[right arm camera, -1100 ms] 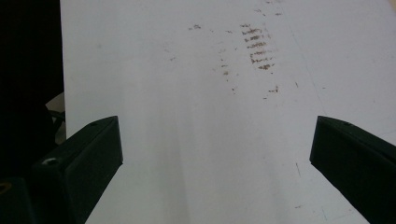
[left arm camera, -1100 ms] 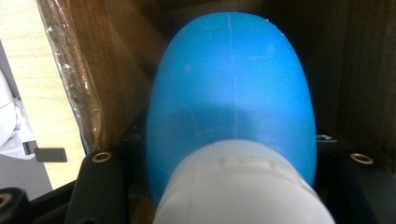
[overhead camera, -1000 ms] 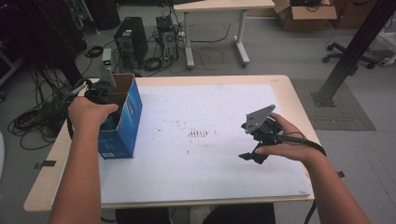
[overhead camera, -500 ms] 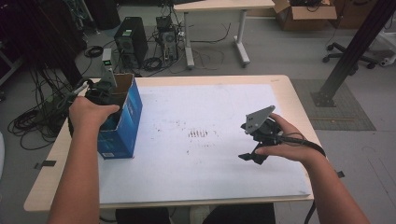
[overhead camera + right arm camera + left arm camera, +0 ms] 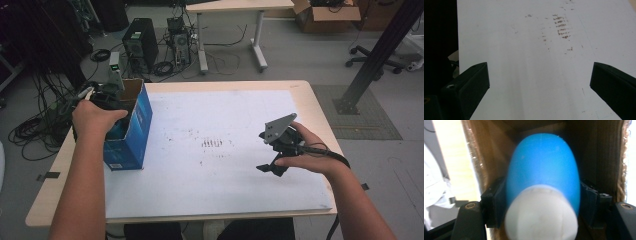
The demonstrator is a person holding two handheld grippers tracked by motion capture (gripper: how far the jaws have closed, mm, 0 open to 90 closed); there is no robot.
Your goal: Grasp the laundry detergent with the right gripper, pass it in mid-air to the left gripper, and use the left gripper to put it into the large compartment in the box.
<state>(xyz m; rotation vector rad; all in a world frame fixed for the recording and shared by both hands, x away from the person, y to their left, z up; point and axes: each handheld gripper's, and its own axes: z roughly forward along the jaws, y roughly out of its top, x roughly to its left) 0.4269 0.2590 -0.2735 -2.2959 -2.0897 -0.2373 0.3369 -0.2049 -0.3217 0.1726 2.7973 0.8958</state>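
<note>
**Blue obj clamped inside box, long axis in line w/ L gripper**

Blue obj (image 5: 541,170), rounded, white-ended, sat between L jaws in left gripper view; both jaws pressed on its flanks at 3 and 9 o'clock. Long axis ran along the jaws' own line, blue end pointing away toward 12, white end nearest cam and blurred. Exact kind of obj: couldn't tell. Cardboard inner walls close all round, so obj was down inside the blue box (image 5: 131,131), open top.

In high view, box stood at table's (image 5: 310,100) 9 o'clock edge, on the white sheet's (image 5: 225,190) left margin. L gripper (image 5: 102,99) dipped into box mouth, hand over it.

R gripper (image 5: 276,150) sat at about 4 o'clock on sheet, well apart from box, jaws spread wide, nothing between them but bare sheet w/ brown scuff marks (image 5: 561,25).

Judged: any lift-out would go straight along obj's axis, up past the walls; L hand alone placed for it.
</note>
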